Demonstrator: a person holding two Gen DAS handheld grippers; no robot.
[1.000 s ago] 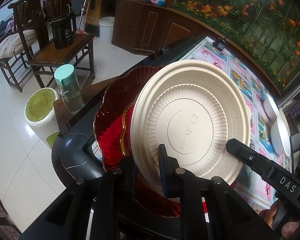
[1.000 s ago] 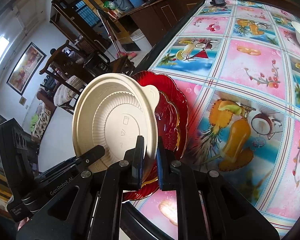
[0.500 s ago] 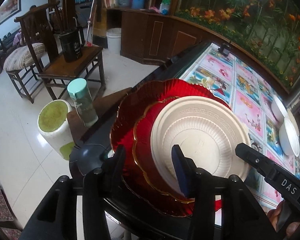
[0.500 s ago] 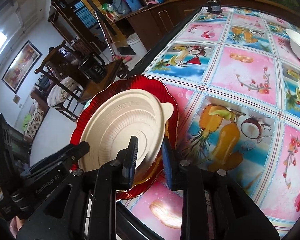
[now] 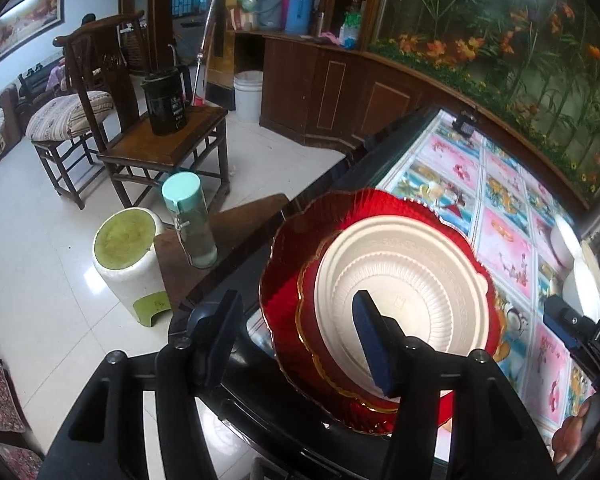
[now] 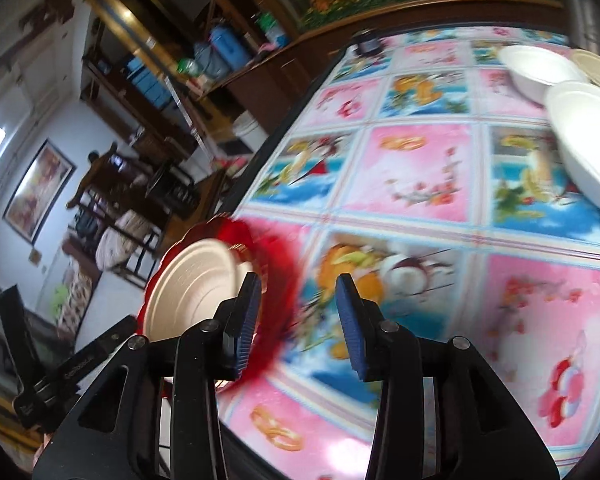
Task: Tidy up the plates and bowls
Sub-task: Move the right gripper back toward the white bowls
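1. Opening has just been seen at both tongs. The left gripper (image 5: 296,332) stands wide, its pads off the cream plate (image 5: 404,292), whose near rim lies between the jaws, low in the left wrist frame. The right gripper (image 6: 298,320) stands moderately apart with only tablecloth (image 6: 420,172) between the jaws.

2. The cream plate is seen upside down on a small red plate (image 5: 312,320), itself on a large red plate (image 5: 380,216); the stack sits at the near table corner, lower centre of the left frame, lower left of the right frame.

3. Risk, judged: the large red plate appears to overhang the table edge. A knock from either withdrawing finger could tip the stack to the floor. The inverted cream plate may also slide, being unnested.

4. Containers: two white bowls (image 6: 580,136) are noted at the upper right of the right frame, just beside each other; nothing is seen in them. A bottle (image 5: 188,220) stands at centre left of the left frame, off the table; its contents cannot be told.
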